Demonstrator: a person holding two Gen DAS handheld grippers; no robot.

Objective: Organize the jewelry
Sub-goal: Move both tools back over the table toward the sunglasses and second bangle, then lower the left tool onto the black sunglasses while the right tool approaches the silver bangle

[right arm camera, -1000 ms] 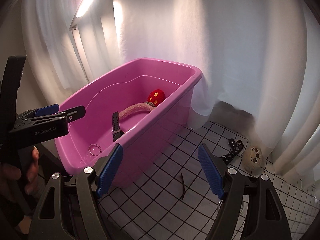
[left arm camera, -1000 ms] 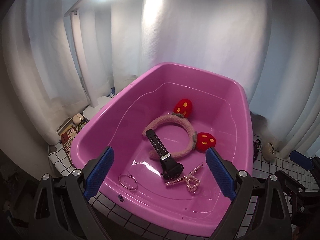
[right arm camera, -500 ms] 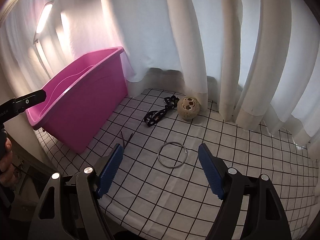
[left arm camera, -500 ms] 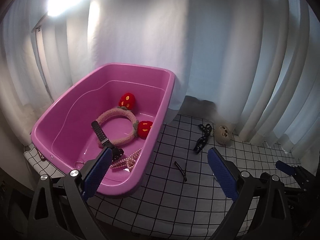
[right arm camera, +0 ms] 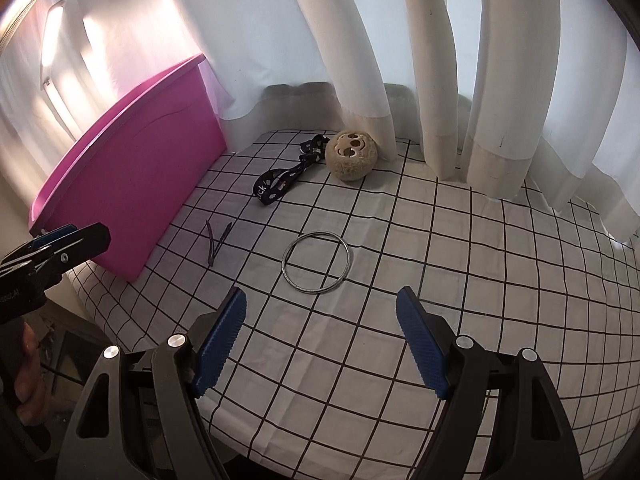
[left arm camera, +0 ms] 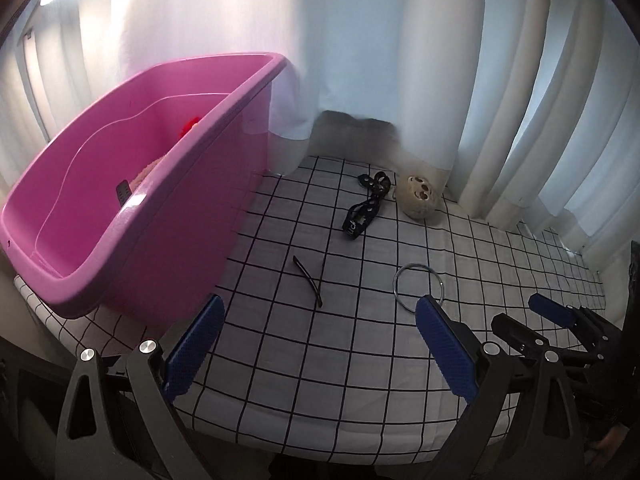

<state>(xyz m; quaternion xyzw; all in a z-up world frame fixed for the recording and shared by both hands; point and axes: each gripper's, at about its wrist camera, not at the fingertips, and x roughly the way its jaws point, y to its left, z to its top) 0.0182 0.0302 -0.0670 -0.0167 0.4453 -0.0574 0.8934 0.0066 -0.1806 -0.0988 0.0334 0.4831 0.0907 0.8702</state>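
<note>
Left wrist view: the left gripper [left arm camera: 316,350] is held with fingers spread, empty. The inside of the pink tub [left arm camera: 132,216] at left is seen; a red patch [left arm camera: 188,128] and a dark strap end [left arm camera: 123,192] are half hidden by its rim. The right gripper [left arm camera: 548,312] is cut off at the right edge.

Right wrist view: the right gripper [right arm camera: 320,344] is parted, empty, near the metal ring [right arm camera: 317,262] on the checked cloth [right arm camera: 440,248]. A hairpin [right arm camera: 216,242], black strap [right arm camera: 286,180] and round plush [right arm camera: 351,156] are listed farther off.
</note>
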